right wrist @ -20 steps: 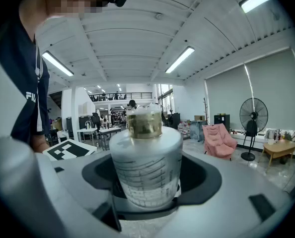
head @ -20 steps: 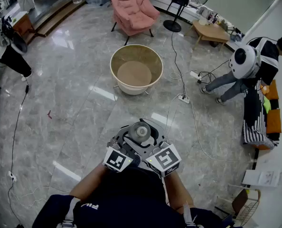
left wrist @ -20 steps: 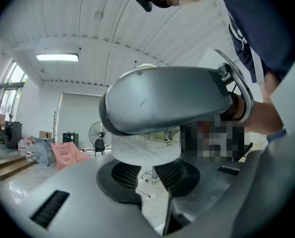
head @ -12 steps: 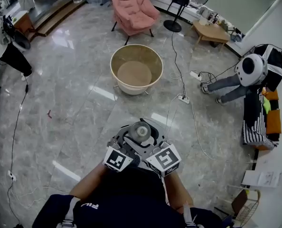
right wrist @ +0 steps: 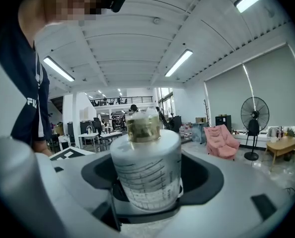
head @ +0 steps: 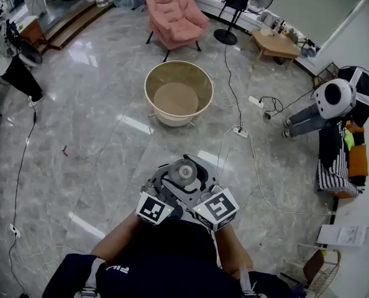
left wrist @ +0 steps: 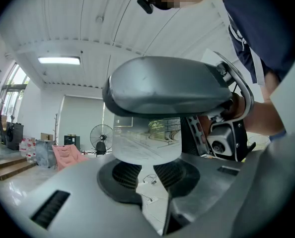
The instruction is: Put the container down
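Note:
A clear container [head: 183, 171] with printed measuring lines and a yellowish cap is held up close to the person's chest, high above the marble floor. It stands upright in the dark cradle of my right gripper [right wrist: 146, 195], whose wide-set jaws close round its body [right wrist: 146, 177]. My left gripper [head: 167, 180] comes in from the other side. In the left gripper view the container's clear lower part [left wrist: 146, 140] shows just above that gripper's dark pads [left wrist: 125, 175], under the right gripper's grey jaw. Floor shows through a narrow gap between the left jaws. Whether they touch the container is hidden.
A round beige tub [head: 178, 92] stands on the floor ahead, with a pink armchair [head: 172, 11] behind it. Cables and a power strip [head: 239, 129] run along the right. One person [head: 333, 101] bends over at the right by a sofa, and another [head: 7, 54] stands at the far left.
Both grippers and the container have kept still. The person at the right has moved further right, towards the sofa.

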Demonstrator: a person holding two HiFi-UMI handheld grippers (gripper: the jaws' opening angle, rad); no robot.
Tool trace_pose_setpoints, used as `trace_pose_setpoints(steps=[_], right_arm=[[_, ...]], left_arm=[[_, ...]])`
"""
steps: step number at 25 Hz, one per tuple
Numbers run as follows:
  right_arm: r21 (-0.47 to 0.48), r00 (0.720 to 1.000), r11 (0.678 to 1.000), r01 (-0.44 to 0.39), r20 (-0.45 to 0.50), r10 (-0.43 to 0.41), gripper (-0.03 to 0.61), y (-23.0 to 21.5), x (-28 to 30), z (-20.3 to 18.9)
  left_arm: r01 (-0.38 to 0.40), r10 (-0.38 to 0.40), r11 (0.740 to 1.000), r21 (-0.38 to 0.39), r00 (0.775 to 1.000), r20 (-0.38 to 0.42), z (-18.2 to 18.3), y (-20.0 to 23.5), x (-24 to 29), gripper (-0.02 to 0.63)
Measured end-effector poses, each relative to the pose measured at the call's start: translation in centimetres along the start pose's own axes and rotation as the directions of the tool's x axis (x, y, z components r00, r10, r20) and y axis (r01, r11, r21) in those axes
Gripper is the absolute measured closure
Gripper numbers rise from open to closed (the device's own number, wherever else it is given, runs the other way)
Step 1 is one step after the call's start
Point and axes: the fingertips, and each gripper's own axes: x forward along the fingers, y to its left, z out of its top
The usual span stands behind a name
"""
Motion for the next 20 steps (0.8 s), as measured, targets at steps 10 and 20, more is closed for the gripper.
trace_pose_setpoints(steps=[10,20], right_arm=[[-0.018,1.0,1.0,-0.011,0.026,0.011,0.222,-0.2,-0.4,0.2],[-0.014,0.999,0.999,-0.033,0.037,0.033,0.222,-0.9,-0.9,0.2]], left_arm=[[-0.005,0.005,1.0,-0.029,1.0,-0.001,-0.5,-0.3,0.2,0.525],[-0.019,0.017,0.999,-0.034,0.998,-0.062,-1.3,-0.6,0.9,0.525]])
